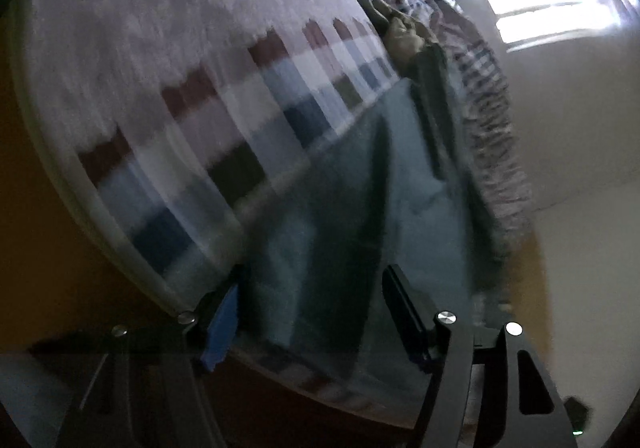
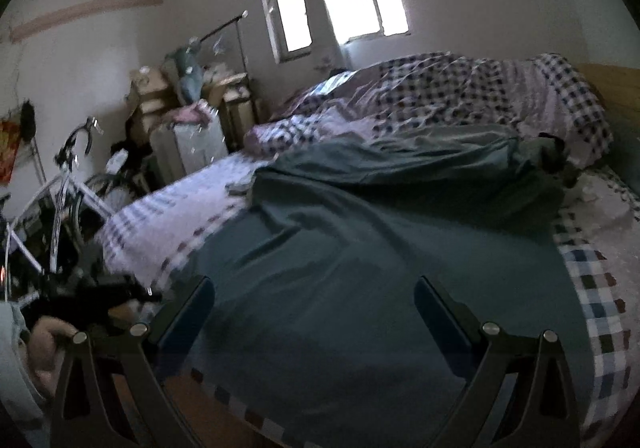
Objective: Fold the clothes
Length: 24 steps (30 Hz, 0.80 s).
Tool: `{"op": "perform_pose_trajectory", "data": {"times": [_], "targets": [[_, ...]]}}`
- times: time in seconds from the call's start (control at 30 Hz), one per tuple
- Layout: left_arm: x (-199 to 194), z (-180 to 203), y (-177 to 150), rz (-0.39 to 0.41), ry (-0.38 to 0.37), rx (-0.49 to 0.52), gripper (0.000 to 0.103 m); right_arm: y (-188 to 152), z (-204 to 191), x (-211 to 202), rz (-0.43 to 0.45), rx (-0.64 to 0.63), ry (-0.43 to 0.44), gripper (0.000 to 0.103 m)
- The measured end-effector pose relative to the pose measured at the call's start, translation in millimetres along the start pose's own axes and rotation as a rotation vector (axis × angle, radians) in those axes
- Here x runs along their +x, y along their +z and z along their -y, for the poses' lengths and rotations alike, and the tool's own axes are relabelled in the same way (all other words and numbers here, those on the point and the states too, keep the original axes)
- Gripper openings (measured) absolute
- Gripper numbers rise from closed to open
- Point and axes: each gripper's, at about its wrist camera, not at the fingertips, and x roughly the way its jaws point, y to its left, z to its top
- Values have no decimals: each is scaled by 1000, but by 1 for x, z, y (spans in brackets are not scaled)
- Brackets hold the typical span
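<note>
A dark teal garment (image 2: 360,232) lies spread on the bed, bunched into folds at its far end. My right gripper (image 2: 314,312) hangs over its near part, jaws wide open and nothing between the pads. In the blurred left wrist view the same teal garment (image 1: 360,176) runs away from the camera. My left gripper (image 1: 316,300) is low at the garment's near edge, open, with cloth lying between the fingers (image 1: 404,308) and no visible pinch.
The bed sheet (image 1: 160,48) is pale with a checked border (image 2: 600,308). A checked quilt (image 2: 460,88) is heaped at the far side. A bicycle (image 2: 68,176) and stacked boxes (image 2: 152,92) stand left of the bed. A person's hand (image 2: 44,344) holds something dark at lower left.
</note>
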Motion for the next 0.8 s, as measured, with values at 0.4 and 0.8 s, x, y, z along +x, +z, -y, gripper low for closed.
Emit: {"op": "perform_pose_trajectory", "data": {"times": [0.4,0.8], "targets": [[4,-3,-5,-21,-152,-139,70,-25,-67,63,-138,-152,72,102],[-11,15,8,79,-138,-82,54,-53,-125,100,-214,-355,133,102]]}}
